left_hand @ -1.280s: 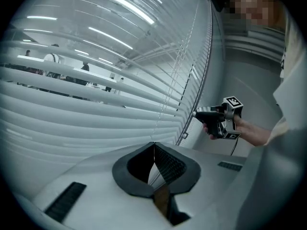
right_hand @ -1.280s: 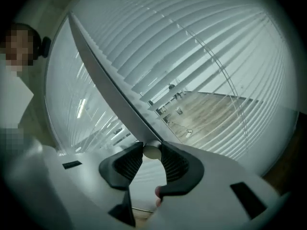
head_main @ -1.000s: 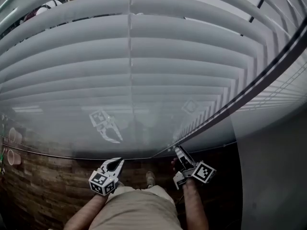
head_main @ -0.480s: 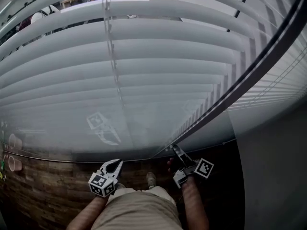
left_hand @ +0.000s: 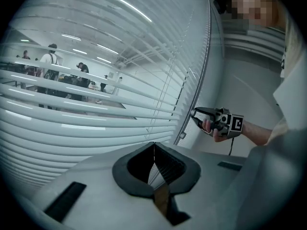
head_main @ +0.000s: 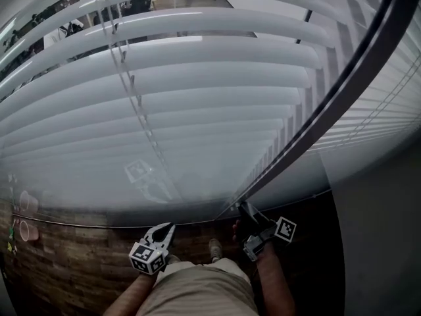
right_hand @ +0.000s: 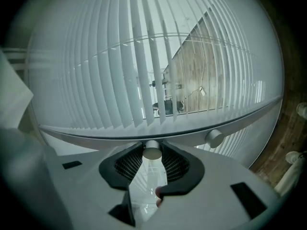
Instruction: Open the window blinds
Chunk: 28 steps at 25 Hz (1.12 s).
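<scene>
White slatted blinds (head_main: pixel 197 91) hang behind glass, bordered on the right by a dark frame bar (head_main: pixel 329 104). My right gripper (head_main: pixel 245 209) reaches the foot of that bar and is shut on a small round silver knob (right_hand: pixel 152 150), which sits between its ribbed pads. A second knob (right_hand: pixel 214 138) sits just to its right on the same frame. The blinds (right_hand: pixel 134 71) show gaps between slats with a room beyond. My left gripper (head_main: pixel 162 231) hovers lower left, away from the glass, shut with nothing in it. From the left gripper view the right gripper (left_hand: pixel 194 113) meets the frame beside the blinds (left_hand: pixel 96 119).
Two paper cups (head_main: pixel 26 203) sit at the far left by the wood-patterned surface (head_main: pixel 72 262). A plain grey wall (head_main: pixel 375 229) stands right of the frame. People (left_hand: pixel 50 66) stand in the room beyond the glass. The person's legs fill the bottom centre.
The right gripper has rolled on the knob, its marker cube turning. The slats have tilted, and wider gaps at the top show the room behind. The left gripper has barely moved.
</scene>
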{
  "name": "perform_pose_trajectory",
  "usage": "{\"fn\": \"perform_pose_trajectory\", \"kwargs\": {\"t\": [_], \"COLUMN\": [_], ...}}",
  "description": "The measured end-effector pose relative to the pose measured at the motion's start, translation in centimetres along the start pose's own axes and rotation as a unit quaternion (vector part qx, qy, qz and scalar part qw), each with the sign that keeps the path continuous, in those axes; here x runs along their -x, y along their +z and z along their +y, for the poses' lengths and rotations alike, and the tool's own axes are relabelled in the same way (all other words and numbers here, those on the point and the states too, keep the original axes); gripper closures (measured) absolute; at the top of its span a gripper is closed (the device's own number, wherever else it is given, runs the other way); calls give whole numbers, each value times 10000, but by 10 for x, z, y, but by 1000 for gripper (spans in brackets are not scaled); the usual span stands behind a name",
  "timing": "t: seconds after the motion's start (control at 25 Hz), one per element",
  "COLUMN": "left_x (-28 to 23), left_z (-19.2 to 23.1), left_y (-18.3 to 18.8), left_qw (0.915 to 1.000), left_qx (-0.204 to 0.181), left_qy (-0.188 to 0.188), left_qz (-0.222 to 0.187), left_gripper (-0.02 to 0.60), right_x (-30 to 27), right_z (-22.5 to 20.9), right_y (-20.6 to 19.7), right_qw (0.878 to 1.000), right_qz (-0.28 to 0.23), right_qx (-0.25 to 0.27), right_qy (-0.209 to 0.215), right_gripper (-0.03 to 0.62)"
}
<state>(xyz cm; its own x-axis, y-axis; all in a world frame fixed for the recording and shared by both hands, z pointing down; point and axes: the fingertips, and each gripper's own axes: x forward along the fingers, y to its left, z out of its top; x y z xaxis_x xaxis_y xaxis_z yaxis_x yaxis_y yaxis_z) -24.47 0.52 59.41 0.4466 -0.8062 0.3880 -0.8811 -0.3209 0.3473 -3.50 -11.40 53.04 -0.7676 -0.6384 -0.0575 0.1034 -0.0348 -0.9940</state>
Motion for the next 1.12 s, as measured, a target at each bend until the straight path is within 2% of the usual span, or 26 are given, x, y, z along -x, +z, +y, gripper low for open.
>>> {"fn": "perform_pose_trajectory", "kwargs": {"t": [0.08,0.12,0.2,0.32,0.44,0.48,0.52,0.68,0.72,0.76,0.8,0.84,0.88,1.04,1.12], "left_x": [1,1,-2,-4,0,0,-2,-7,-3,0,2,3,2,-2,-4], "left_z": [-1,-2,-2,-5,-10,-10,-10,-24,-29,-33,-37,-39,-40,-43,-45], "left_y": [1,0,-1,-4,1,4,7,16,17,16,14,12,10,7,8], "left_qw": [10000,10000,9999,9995,9985,9980,9976,9961,9958,9955,9952,9949,9945,9929,9927], "left_qx": [5,12,35,125,188,169,135,63,98,145,196,243,283,379,378], "left_qy": [43,67,122,222,407,479,532,681,734,782,820,854,888,991,999], "left_qz": [-10,-16,-44,-167,-326,-370,-415,-550,-538,-514,-490,-472,-468,-535,-556], "left_gripper": [569,569,569,569,569,569,569,569,569,569,569,569,569,569,569], "right_x": [-1,-1,-3,-4,7,10,12,19,20,21,22,21,21,19,19], "right_z": [1,1,3,12,10,9,10,25,29,32,33,30,24,-26,-45], "right_y": [-2,-3,-4,-9,-10,-9,-8,2,3,5,5,5,5,-3,-5], "right_qw": [9999,9995,9941,9714,9435,9284,9081,7997,7813,7717,7714,7787,7910,8588,8825], "right_qz": [76,130,301,668,1141,1319,1501,2098,2144,2145,2114,2064,2009,1884,1807], "right_qx": [80,280,1033,2256,3019,3360,3794,5541,5779,5905,5916,5829,5668,4485,3967], "right_qy": [8,-25,-139,-308,-757,-877,-944,-973,-975,-991,-1018,-1060,-1128,-1606,-1762], "right_gripper": [470,471,471,468,454,454,454,454,454,454,454,454,454,454,454]}}
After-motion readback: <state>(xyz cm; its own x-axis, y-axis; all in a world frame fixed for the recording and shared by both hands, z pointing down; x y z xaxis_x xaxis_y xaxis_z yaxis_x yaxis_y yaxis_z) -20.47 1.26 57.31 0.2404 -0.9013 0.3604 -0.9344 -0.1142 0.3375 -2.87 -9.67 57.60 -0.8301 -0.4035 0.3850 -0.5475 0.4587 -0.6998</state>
